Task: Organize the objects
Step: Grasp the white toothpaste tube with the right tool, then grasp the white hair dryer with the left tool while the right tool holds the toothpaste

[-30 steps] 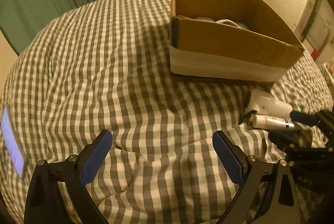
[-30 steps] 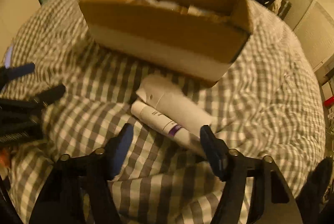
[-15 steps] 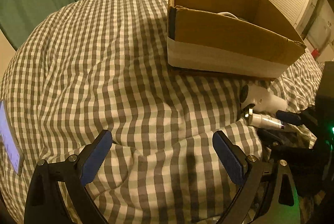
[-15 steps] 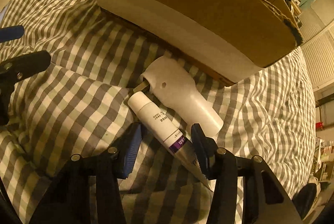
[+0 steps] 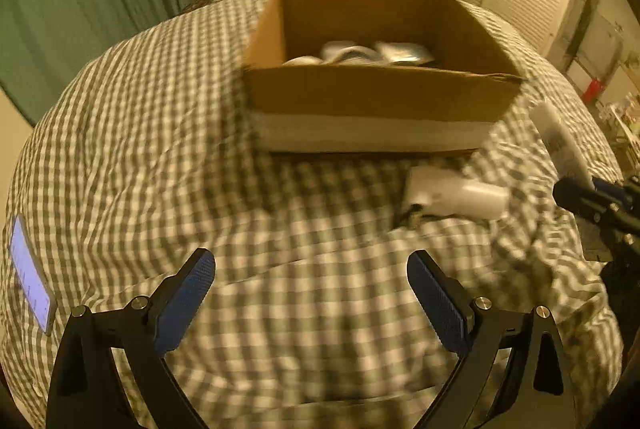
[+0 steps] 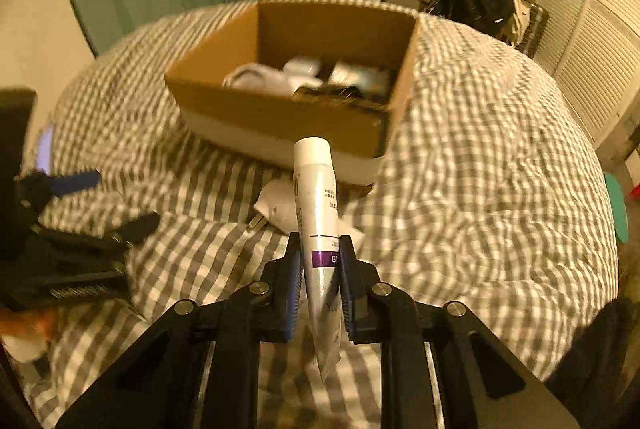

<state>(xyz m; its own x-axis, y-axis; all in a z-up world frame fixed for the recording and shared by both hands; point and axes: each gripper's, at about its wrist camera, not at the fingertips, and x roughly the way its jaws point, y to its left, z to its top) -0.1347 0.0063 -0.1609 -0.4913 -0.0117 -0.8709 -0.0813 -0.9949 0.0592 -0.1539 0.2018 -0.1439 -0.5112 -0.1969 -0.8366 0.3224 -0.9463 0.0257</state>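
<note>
your right gripper pinches the white tube, raised over the bed before the cardboard box. your left gripper hangs with fingers spread. a white bottle lies beside the box.

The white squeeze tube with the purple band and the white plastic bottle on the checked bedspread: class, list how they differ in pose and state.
The white squeeze tube with the purple band is lifted off the bed, cap pointing toward the open cardboard box; the white plastic bottle lies on its side on the checked bedspread. The tube is clamped in the right claw; the bottle is untouched, and the left claw is open. The tube is slimmer. Both are white and outside the box.
</note>
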